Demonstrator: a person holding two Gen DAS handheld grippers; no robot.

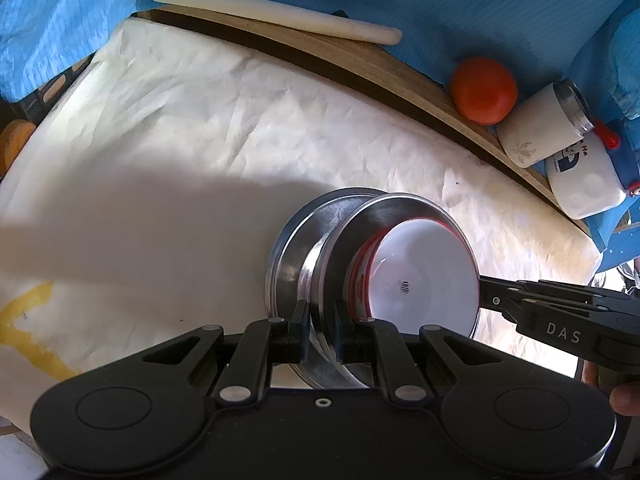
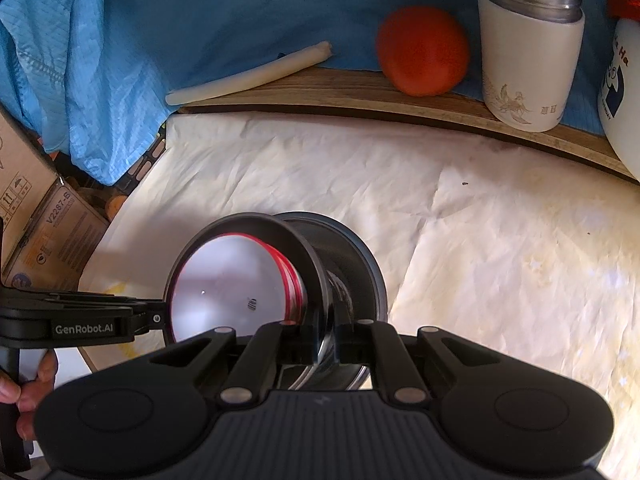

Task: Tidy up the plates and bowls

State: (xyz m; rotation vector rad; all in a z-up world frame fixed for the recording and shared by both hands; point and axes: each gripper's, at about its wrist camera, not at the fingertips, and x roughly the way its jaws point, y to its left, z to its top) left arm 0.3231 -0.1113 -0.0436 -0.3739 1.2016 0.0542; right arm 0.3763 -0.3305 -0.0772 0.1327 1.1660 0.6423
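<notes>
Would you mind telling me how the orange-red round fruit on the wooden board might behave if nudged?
The fruit looks round and smooth, so it would probably roll. It sits unsupported on the flat wooden board, so a push may send it off the edge.

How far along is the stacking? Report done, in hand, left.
Done: the white bowl sits nested in the upper steel dish, above a second steel dish. In hand: the left gripper and right gripper both clamp the upper steel dish's rim. Left: releasing the stack; no other plates or bowls are in view.
</notes>
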